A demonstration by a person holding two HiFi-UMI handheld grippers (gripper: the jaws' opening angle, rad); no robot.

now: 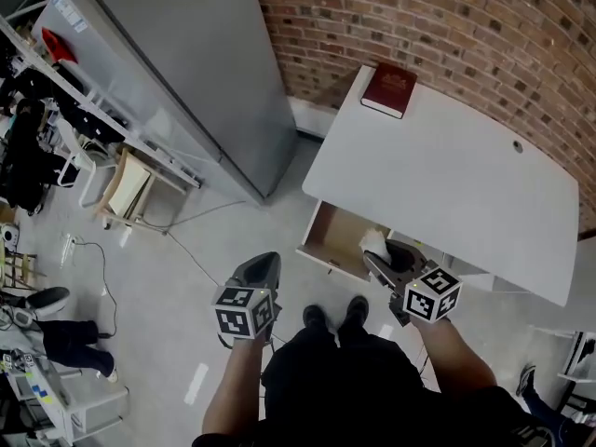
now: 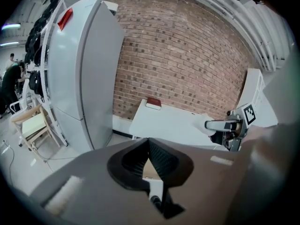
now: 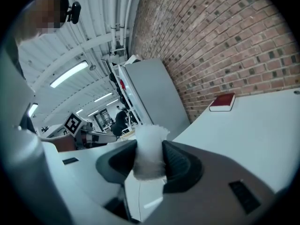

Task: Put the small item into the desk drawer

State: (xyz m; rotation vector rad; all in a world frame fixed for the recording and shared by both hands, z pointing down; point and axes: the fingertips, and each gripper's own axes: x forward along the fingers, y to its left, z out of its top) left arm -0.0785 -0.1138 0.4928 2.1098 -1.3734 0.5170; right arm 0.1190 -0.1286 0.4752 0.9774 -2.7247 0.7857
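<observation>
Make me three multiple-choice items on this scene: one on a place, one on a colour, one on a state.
1. Where does the book lie?
A. In the drawer
B. On the desk's far corner, by the brick wall
C. On the floor

2. What colour is the item in the right claw?
A. Red
B. Black
C. White

3. How is the drawer?
A. Pulled open
B. Pushed shut
C. Taken out and set on the desk

Key: 1 B, the head view shows the book at the desk's edge nearest the wall; 2 C, the right gripper view shows the claw pinching a white piece; 3 A, the drawer's inside shows below the desk's edge.
</observation>
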